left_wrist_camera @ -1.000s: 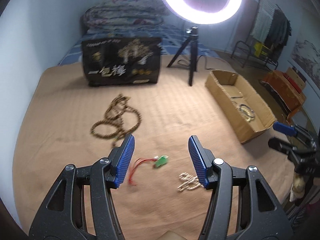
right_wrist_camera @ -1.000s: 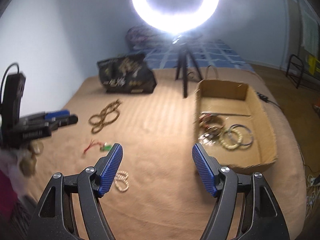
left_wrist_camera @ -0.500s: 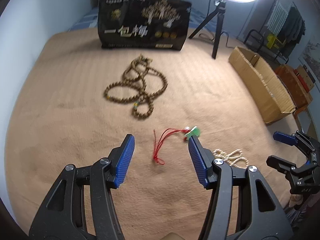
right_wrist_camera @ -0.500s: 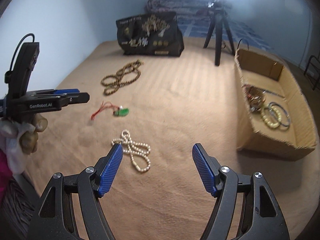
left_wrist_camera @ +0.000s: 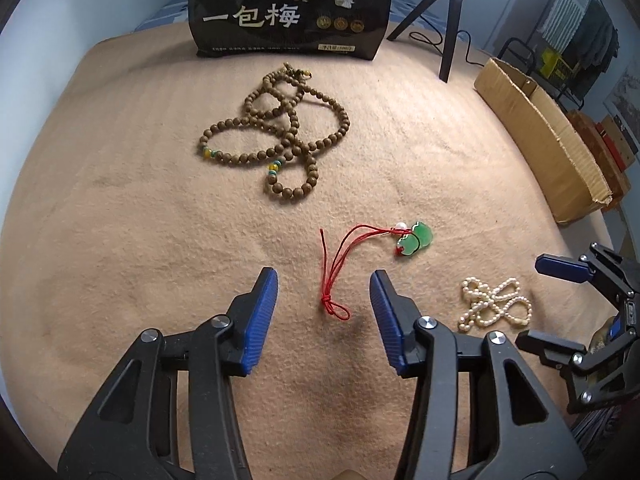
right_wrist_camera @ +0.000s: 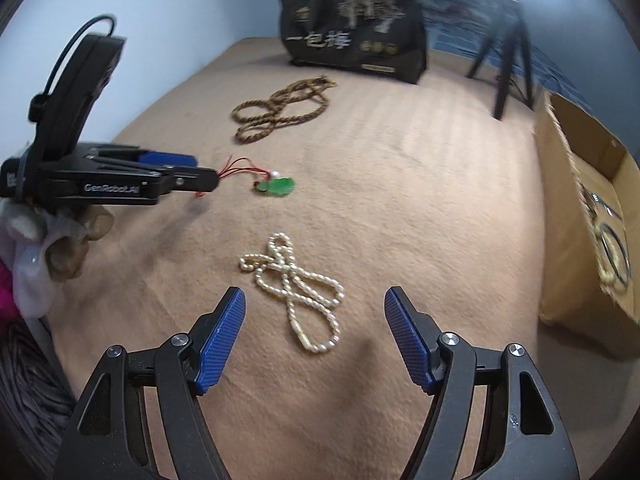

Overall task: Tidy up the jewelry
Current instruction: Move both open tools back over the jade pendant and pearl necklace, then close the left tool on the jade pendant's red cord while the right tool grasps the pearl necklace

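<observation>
A green pendant (left_wrist_camera: 415, 239) on a red cord (left_wrist_camera: 333, 280) lies on the tan blanket; the cord's knotted end sits between the tips of my open left gripper (left_wrist_camera: 323, 286). A white pearl necklace (right_wrist_camera: 295, 287) lies just ahead of my open, empty right gripper (right_wrist_camera: 314, 307); it also shows in the left wrist view (left_wrist_camera: 494, 305). A brown bead necklace (left_wrist_camera: 280, 136) lies further back. The cardboard box (right_wrist_camera: 588, 216) at the right holds bangles (right_wrist_camera: 612, 252). The left gripper shows in the right wrist view (right_wrist_camera: 192, 174) over the cord.
A black printed bag (left_wrist_camera: 292, 8) stands at the back of the blanket. A black tripod (left_wrist_camera: 444, 24) with a ring light stands to its right. The blanket's near edge drops off below both grippers.
Both grippers have moved forward and down toward the blanket. The red cord now lies between the left fingers, and the pearl necklace is close in front of the right ones.
</observation>
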